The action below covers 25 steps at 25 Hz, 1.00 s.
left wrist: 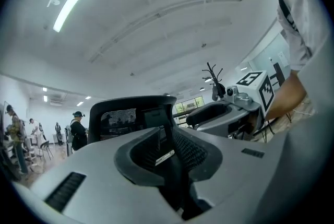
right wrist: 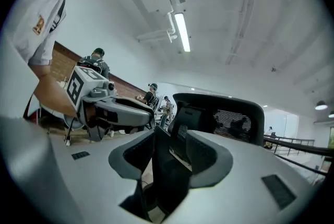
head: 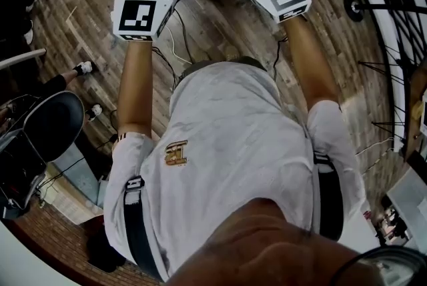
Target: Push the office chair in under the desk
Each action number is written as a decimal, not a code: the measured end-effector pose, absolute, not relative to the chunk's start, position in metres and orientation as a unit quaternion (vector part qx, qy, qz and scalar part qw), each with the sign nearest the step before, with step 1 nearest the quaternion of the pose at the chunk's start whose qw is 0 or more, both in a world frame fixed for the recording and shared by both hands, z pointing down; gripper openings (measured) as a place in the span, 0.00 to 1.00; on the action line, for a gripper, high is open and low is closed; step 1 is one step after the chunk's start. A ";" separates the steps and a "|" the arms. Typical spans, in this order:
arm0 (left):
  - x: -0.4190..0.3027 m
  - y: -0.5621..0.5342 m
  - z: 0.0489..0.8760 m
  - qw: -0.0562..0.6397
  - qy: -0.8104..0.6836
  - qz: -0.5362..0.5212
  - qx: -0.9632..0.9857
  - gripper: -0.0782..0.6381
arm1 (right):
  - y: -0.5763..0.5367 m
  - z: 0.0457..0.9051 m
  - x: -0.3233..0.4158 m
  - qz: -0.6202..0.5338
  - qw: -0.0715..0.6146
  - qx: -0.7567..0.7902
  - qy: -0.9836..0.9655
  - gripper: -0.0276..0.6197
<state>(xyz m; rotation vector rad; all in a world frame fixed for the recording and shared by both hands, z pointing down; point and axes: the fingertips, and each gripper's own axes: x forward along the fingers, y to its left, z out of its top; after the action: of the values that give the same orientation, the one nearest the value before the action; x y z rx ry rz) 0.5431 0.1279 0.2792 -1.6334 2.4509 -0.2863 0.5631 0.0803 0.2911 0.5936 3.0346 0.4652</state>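
The chair (left wrist: pixel 130 113) is standing straight ahead of the person, with the left tool (left wrist: pixel 168 149) and the right tool (right wrist: pixel 168 157) reaching to it side by side, each having a part of the chair between its jaws. A second chair (head: pixel 50 125) is standing to the person's left with someone's feet (head: pixel 83 68) just beside it, and cables (head: pixel 175 45) are trailing over the floor (head: pixel 220 25) below the left tool. Beyond the chair, bystanders (left wrist: pixel 78 129) are standing well off to the left and a coat stand (left wrist: pixel 211 74) is rising behind the right tool.
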 end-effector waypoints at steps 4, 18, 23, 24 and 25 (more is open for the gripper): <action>0.532 0.126 0.284 0.094 0.817 -0.144 -0.551 0.26 | 0.075 0.295 0.553 0.201 -0.010 0.181 0.962 0.35; 0.480 0.110 0.330 0.101 0.764 -0.335 -0.542 0.49 | 0.056 0.336 0.501 0.413 -0.093 0.131 0.897 0.41; 0.465 0.103 0.345 0.107 0.739 -0.406 -0.527 0.53 | 0.044 0.347 0.489 0.480 -0.116 0.109 0.863 0.42; 0.462 0.102 0.347 0.109 0.734 -0.418 -0.524 0.53 | 0.042 0.348 0.486 0.484 -0.119 0.108 0.860 0.42; 0.458 0.101 0.349 0.110 0.730 -0.427 -0.522 0.54 | 0.040 0.348 0.483 0.487 -0.122 0.107 0.858 0.42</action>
<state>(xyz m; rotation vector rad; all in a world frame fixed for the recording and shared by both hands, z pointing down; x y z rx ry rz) 0.4583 0.1008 0.3488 -1.5338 2.1447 -1.2559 0.4829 0.0403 0.3481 0.3636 2.9281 1.6612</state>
